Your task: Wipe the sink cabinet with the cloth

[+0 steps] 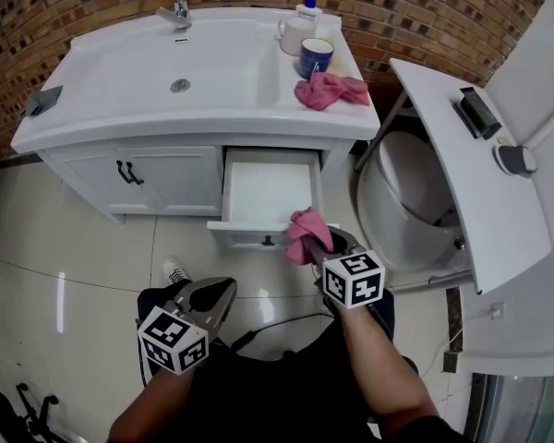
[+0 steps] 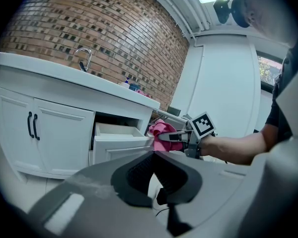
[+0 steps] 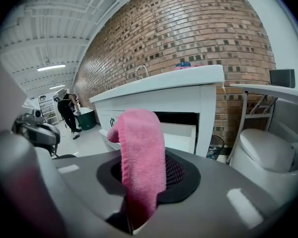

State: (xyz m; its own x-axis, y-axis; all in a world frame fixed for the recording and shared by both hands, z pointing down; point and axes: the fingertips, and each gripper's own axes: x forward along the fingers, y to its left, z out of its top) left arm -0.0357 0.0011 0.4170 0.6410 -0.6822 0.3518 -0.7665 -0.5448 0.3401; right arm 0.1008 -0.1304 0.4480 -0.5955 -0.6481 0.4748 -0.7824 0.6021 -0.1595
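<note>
The white sink cabinet (image 1: 92, 141) has its small drawer (image 1: 268, 192) pulled open under the counter. My right gripper (image 1: 327, 241) is shut on a pink cloth (image 1: 305, 233) just in front of the drawer's right front corner. In the right gripper view the cloth (image 3: 139, 152) stands up from between the jaws, with the open drawer (image 3: 181, 133) behind it. The left gripper view shows that cloth (image 2: 161, 129) beside the drawer front (image 2: 121, 145). My left gripper (image 1: 225, 289) hangs low over the floor, away from the cabinet, shut and holding nothing (image 2: 159, 185).
A second pink cloth (image 1: 331, 89), a blue mug (image 1: 316, 56), a white cup (image 1: 294, 35) and a soap bottle (image 1: 308, 5) sit on the counter's right end. A toilet (image 1: 411, 201) and a white shelf (image 1: 466, 169) crowd the right. A cable (image 1: 277, 324) lies on the floor.
</note>
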